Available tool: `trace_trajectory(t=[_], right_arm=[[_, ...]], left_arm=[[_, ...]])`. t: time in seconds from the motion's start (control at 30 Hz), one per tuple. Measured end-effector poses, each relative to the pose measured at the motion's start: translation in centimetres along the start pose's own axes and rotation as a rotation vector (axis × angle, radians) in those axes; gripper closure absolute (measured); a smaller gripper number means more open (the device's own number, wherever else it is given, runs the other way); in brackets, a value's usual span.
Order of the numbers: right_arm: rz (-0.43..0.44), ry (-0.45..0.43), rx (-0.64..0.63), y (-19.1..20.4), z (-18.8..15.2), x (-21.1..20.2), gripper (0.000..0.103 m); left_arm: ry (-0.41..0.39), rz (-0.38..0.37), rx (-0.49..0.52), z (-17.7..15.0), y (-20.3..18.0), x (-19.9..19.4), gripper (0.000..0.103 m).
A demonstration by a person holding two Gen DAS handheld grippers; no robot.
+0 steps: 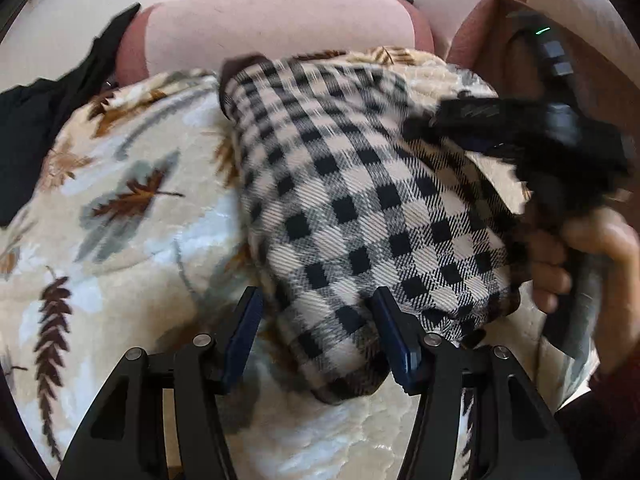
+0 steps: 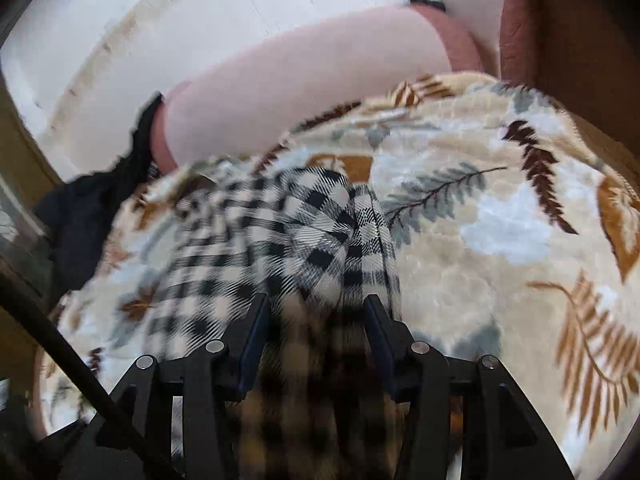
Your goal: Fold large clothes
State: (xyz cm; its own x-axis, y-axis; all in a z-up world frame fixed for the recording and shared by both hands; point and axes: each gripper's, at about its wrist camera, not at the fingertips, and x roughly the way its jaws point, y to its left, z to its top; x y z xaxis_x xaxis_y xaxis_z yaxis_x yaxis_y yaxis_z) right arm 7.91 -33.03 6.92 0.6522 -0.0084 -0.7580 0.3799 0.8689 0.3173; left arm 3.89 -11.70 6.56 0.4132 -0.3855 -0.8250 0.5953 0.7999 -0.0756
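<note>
A black-and-cream checked garment [image 1: 360, 208] lies bunched on a leaf-print blanket [image 1: 120, 200]. My left gripper [image 1: 316, 332] is open, its jaws spread either side of the garment's near folded end. The right gripper shows in the left wrist view [image 1: 540, 140] as a dark blurred shape at the garment's right edge, with the hand below it. In the right wrist view the checked garment [image 2: 304, 232] runs from the middle down between the jaws of my right gripper [image 2: 316, 332], which stand wide apart with cloth lying between them. The view is blurred by motion.
The leaf-print blanket [image 2: 500, 240] covers a sofa seat. A pink cushion [image 1: 280, 28] lies at the back. A black cloth [image 1: 48, 120] lies at the left, also in the right wrist view [image 2: 92, 216]. A brown sofa arm [image 2: 560, 40] rises at the right.
</note>
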Motion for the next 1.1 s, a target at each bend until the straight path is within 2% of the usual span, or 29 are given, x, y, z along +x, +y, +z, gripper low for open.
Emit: trace_trajectory(t=[0.03,0.07,0.17,0.27,0.33,0.4,0.43,0.5,0.53,0.57,0.67,0.77,0.83,0.9,0.93,0.97,1.0,1.07,1.1], right_arm=[[0.028,0.012,0.017,-0.4,0.2,0.6,0.087],[0.087,0.021,0.058,-0.6,0.5,0.7,0.095],[0.146,-0.055,0.087,-0.9,1.3,-1.4,0.096],[0.124,-0.093,0.119,-2.1,1.3,-3.8,0.096],[0.086,-0.078,0.133,-3.1,0.7,-4.1,0.096],[0.035,-0.021,0.144,-4.5,-0.4,-3.1,0.096],[0.014,0.023,0.147,-5.2,-1.0,-2.2,0.094],[-0.029,0.097,0.151,-6.6,-2.1,-0.7,0.080],[-0.046,0.090,0.167,-7.4,-2.3,-1.0,0.067],[-0.029,0.069,0.187,-8.1,-2.4,-1.9,0.062],[0.024,-0.001,0.176,-9.3,-2.5,-5.3,0.062],[0.116,0.006,0.149,-9.5,-4.0,-7.0,0.059],[0.135,0.025,0.121,-9.2,-5.0,-7.3,0.059],[0.161,0.057,0.078,-8.0,-6.7,-7.0,0.059],[0.183,0.076,0.067,-7.5,-7.3,-6.7,0.068],[0.221,0.128,0.062,-6.9,-8.2,-6.1,0.090],[0.217,0.164,0.057,-6.7,-8.6,-5.5,0.095],[0.126,0.238,0.007,-5.8,-9.9,-4.6,0.095],[0.109,0.249,-0.002,-5.8,-10.2,-4.5,0.095]], left_arm=[[-0.019,0.011,0.002,0.1,0.1,-0.6,0.047],[-0.039,0.019,0.003,0.2,0.2,-1.2,0.047],[-0.066,0.018,-0.004,1.2,0.2,-1.8,0.047],[-0.028,0.029,-0.010,1.9,-0.4,-0.2,0.047],[0.019,0.012,-0.012,1.7,-1.0,1.5,0.047],[0.060,0.015,-0.005,1.0,-1.6,2.9,0.047],[0.073,0.030,0.002,0.7,-1.9,3.4,0.047],[0.066,0.050,0.019,0.1,-2.4,3.6,0.045],[0.065,0.056,0.028,0.0,-2.6,3.5,0.045],[0.067,0.061,0.035,-0.2,-2.7,3.5,0.045],[0.076,0.048,0.016,-0.7,-2.4,3.4,0.045],[0.073,0.037,-0.019,-1.4,-2.2,3.3,0.045],[0.066,0.045,-0.026,-1.7,-2.5,3.2,0.045],[0.062,0.052,-0.021,-1.9,-2.8,3.0,0.045],[0.065,0.051,-0.019,-2.0,-2.8,2.9,0.045],[0.072,0.043,-0.021,-2.0,-2.8,2.6,0.045],[0.080,0.028,-0.027,-2.1,-2.6,2.3,0.045],[0.082,-0.021,-0.052,-2.3,-2.0,1.0,0.048],[0.069,-0.045,-0.063,-2.5,-1.7,0.1,0.049]])
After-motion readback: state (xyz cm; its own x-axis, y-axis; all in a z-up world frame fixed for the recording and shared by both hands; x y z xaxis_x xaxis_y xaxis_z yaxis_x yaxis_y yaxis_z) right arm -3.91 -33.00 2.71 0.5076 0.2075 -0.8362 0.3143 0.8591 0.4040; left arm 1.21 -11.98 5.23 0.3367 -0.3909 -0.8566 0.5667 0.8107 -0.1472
